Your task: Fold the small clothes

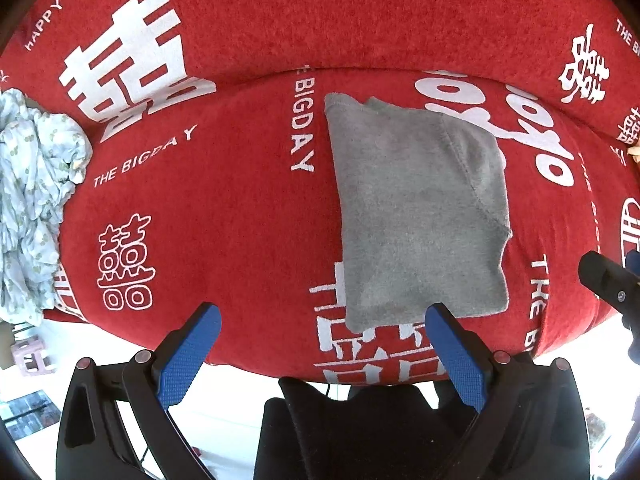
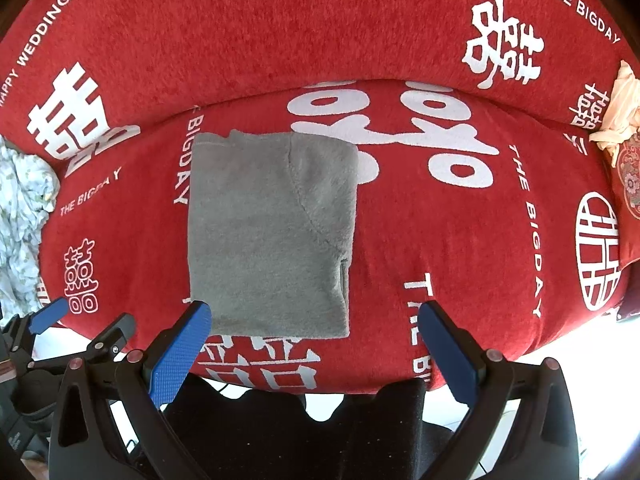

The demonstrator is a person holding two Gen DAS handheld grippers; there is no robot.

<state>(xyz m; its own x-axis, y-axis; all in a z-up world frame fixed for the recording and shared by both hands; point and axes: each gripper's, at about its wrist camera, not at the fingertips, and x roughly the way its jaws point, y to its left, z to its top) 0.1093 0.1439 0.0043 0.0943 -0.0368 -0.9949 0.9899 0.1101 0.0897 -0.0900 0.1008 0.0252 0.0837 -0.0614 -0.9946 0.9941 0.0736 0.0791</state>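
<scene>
Red printed sofa cover (image 2: 400,240) carries the grey garment (image 2: 268,236), already folded square, at mid-seat. Unfolded pale floral clothes (image 1: 32,200) lie left of it (likely next). Left gripper (image 1: 322,354) and right gripper (image 2: 314,350): both wide, empty, just before the garment's near edge.

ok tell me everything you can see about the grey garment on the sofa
The grey garment looks like soft fleece, folded into a flat, near-square packet. A stitched seam runs diagonally across its top layer, and a folded edge shows along its right side. It lies on the seat of the red sofa cover, touching nothing else. Both grippers are open and clear of it.
</scene>
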